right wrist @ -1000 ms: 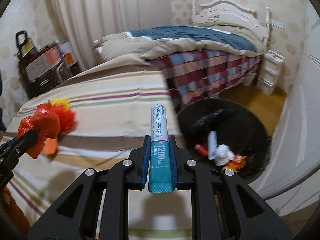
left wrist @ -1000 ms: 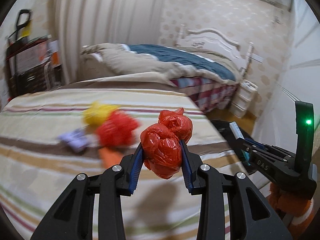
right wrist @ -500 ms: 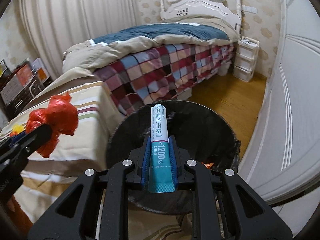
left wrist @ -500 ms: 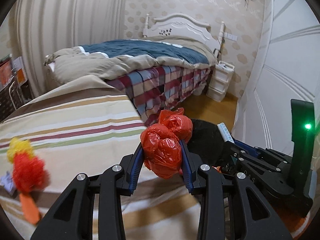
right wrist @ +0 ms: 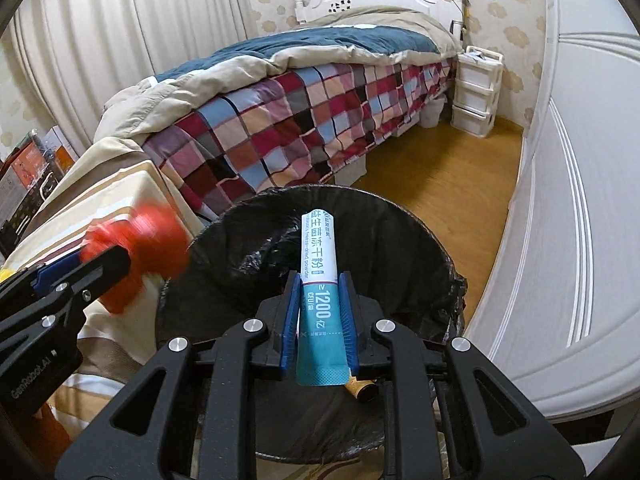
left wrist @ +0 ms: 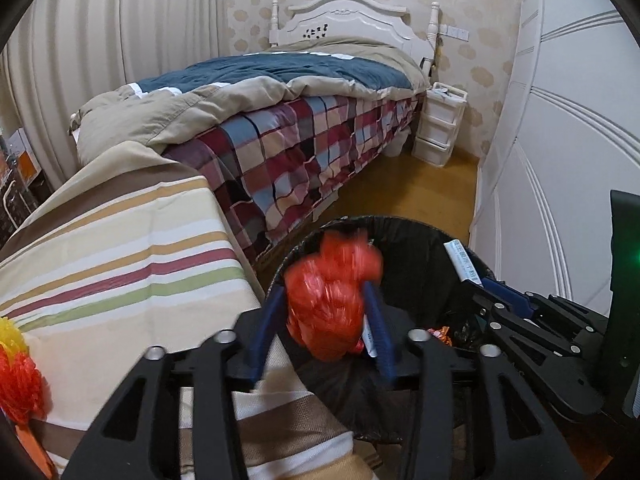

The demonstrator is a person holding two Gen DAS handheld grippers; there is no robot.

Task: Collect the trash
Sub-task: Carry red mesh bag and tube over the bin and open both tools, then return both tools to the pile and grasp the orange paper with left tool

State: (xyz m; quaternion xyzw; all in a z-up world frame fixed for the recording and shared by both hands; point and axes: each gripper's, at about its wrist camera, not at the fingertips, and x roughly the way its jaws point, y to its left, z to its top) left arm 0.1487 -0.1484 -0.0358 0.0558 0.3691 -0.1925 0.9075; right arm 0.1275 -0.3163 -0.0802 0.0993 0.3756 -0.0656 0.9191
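My left gripper holds a crumpled red plastic bag over the near left rim of a black-lined trash bin. The bag is blurred and the jaws look spread wider than before. It also shows in the right wrist view. My right gripper is shut on a teal and white sachet and holds it upright above the bin's opening. Some trash lies at the bin's bottom.
A striped cloth surface lies left of the bin, with red and yellow trash at its left edge. A bed with a plaid cover stands behind. White doors are on the right, with wooden floor between.
Both grippers have swung right from the striped surface to above the bin. The left jaws have spread and the red bag now looks blurred between them.
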